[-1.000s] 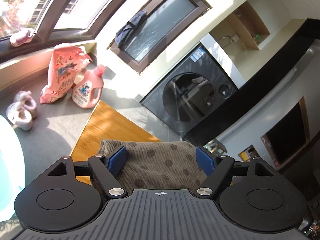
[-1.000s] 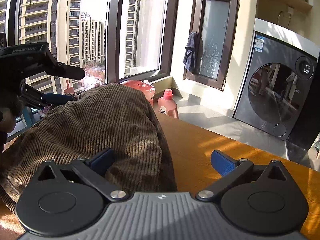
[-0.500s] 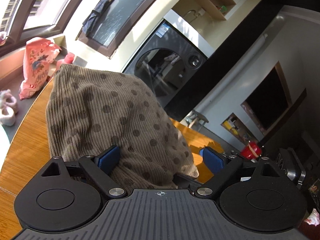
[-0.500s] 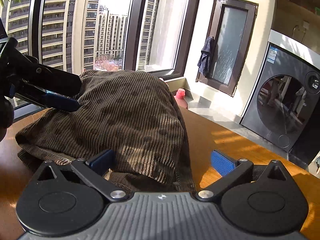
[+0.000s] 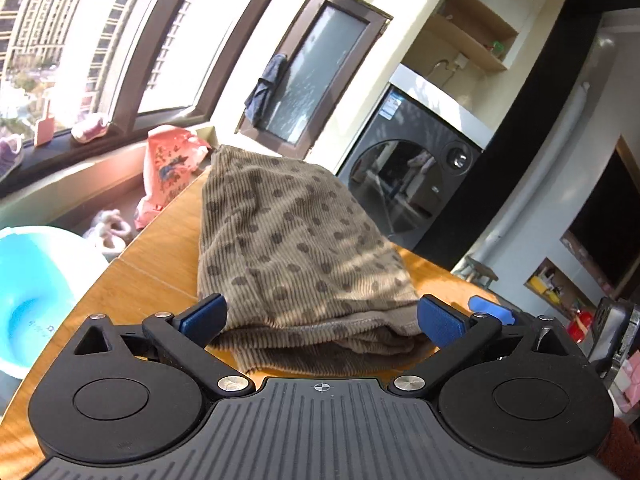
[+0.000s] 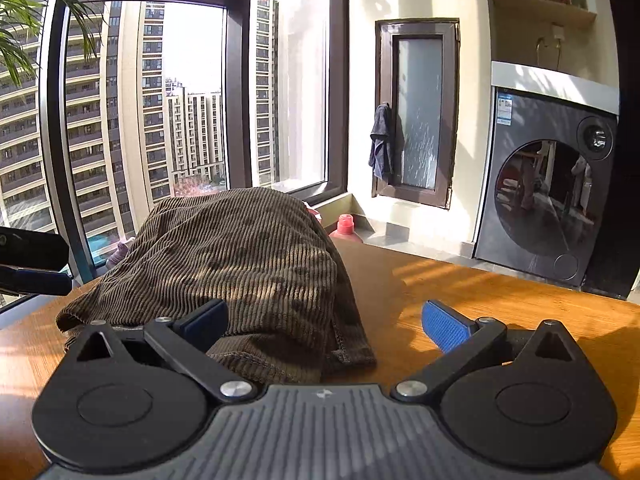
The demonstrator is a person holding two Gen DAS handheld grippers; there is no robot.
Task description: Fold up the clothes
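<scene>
Big wooden table [image 5: 132, 280] takes up most of the view, with the brown dotted corduroy garment [image 5: 296, 248] lying folded on it. Left gripper [image 5: 320, 316] and right gripper [image 6: 326, 320] both sit spread wide at its near edge, gripping nothing.

I'm holding my left gripper [image 5: 320, 316] spread wide and low; my right gripper [image 6: 324, 320] is gaping too, seemingly clasping nothing.
</scene>
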